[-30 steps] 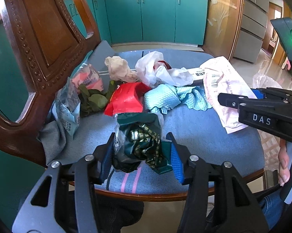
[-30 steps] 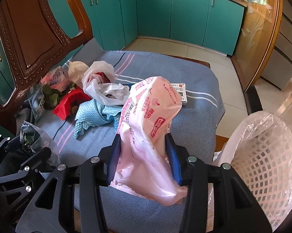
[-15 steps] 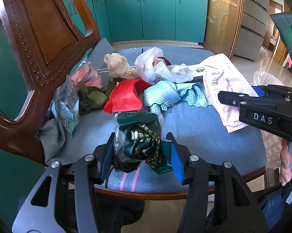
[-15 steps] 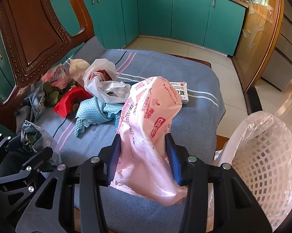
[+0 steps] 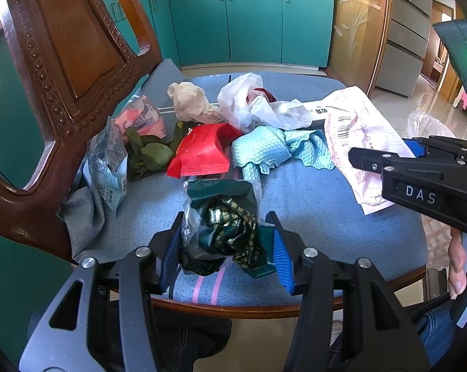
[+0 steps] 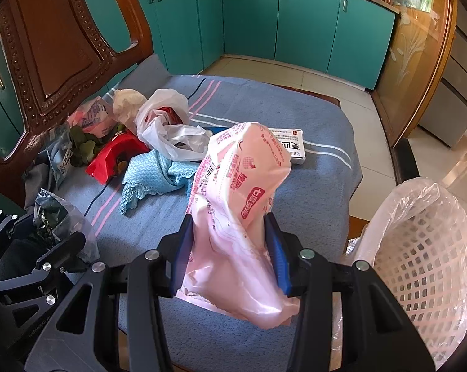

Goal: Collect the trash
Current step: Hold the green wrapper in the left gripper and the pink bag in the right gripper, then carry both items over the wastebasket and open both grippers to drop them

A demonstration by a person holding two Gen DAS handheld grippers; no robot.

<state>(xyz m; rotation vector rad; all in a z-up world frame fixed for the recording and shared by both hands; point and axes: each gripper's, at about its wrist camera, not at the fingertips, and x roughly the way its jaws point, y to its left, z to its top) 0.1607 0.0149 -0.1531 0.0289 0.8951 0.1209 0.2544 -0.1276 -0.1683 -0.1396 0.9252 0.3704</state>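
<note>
My left tool (image 5: pixel 224 241) grips a crumpled dark green wrapper (image 5: pixel 227 217) at the near edge of the chair seat (image 5: pixel 311 217). My right tool (image 6: pixel 230 248) clamps a pink plastic bag (image 6: pixel 242 192) above the seat, just beside the lined white basket (image 6: pixel 425 248). More trash lies near the chair back (image 6: pixel 56 46).

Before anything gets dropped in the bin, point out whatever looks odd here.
Among the wrappers on the chair seat lies a teal cloth and an intact-looking white box; neither looks like trash.
</note>
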